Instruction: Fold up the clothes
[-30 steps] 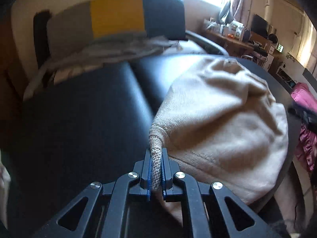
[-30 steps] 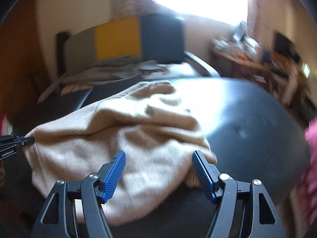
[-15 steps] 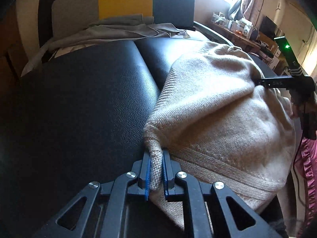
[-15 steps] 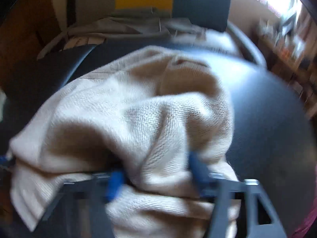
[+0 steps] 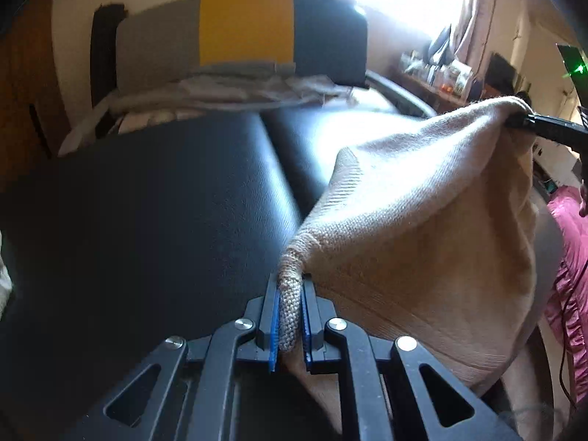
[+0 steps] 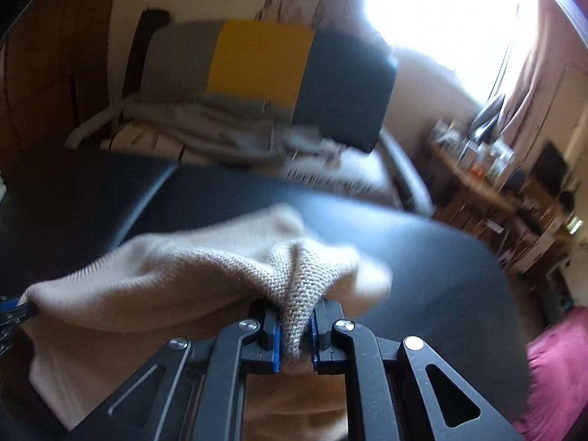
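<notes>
A beige knit sweater (image 5: 422, 220) hangs lifted above a black padded table (image 5: 147, 220), stretched between both grippers. My left gripper (image 5: 290, 294) is shut on a rolled ribbed edge of the sweater, which fills the gap between its blue pads. In the right wrist view my right gripper (image 6: 296, 316) has its jaws closing, its pads pressing a bunched fold of the sweater (image 6: 183, 275). From the left wrist view the right gripper (image 5: 522, 121) holds the cloth's high far corner. The left gripper (image 6: 14, 310) shows at the left edge of the right wrist view.
Beyond the table (image 6: 422, 257) stands a chair with a grey, yellow and dark blue back (image 5: 242, 33), with grey clothes (image 5: 220, 92) piled on it. A cluttered desk (image 6: 496, 176) is at the right. Pink fabric (image 5: 573, 257) hangs off the table's right side.
My right gripper went from open above the sweater to closed on a fold and rose, lifting the cloth off the table. The left gripper kept its hold on the ribbed edge.
</notes>
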A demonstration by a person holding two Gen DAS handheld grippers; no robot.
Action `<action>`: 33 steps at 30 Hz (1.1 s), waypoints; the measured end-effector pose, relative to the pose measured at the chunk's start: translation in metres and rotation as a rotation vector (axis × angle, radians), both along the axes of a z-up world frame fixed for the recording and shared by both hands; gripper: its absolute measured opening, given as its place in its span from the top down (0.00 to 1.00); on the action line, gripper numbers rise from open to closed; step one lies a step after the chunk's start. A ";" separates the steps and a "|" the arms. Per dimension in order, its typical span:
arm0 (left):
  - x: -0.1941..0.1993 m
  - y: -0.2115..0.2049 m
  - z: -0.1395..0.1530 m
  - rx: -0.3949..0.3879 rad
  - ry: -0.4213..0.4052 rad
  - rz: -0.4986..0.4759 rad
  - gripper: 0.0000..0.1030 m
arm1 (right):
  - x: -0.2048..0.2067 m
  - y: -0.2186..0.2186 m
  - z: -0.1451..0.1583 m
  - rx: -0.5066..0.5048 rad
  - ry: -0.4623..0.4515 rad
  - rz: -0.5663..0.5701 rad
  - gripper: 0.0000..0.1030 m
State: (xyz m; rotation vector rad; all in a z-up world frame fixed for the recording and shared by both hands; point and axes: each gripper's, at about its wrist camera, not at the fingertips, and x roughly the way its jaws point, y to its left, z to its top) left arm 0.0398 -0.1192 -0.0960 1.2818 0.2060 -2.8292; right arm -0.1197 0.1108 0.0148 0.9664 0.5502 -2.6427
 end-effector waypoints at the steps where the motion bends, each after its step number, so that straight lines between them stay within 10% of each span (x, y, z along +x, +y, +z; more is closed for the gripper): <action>1: -0.001 0.000 0.010 0.010 0.024 -0.005 0.92 | 0.003 0.001 0.012 0.000 0.025 -0.004 0.89; 9: 0.001 0.018 0.072 0.014 0.172 -0.134 0.92 | 0.046 0.049 0.074 -0.072 0.148 -0.126 0.90; 16: 0.017 0.032 -0.011 -0.021 -0.073 -0.242 0.93 | 0.088 0.112 -0.046 -0.077 -0.241 -0.244 0.87; 21: 0.040 0.020 -0.035 0.012 -0.150 -0.231 0.93 | 0.111 0.145 -0.064 -0.206 -0.354 -0.271 0.76; 25: 0.024 0.007 -0.022 0.086 -0.141 -0.189 0.90 | 0.101 0.155 -0.025 -0.244 -0.241 -0.266 0.36; 33: -0.013 0.011 -0.016 0.216 -0.144 -0.144 0.83 | 0.058 0.076 0.026 -0.069 -0.079 0.021 0.33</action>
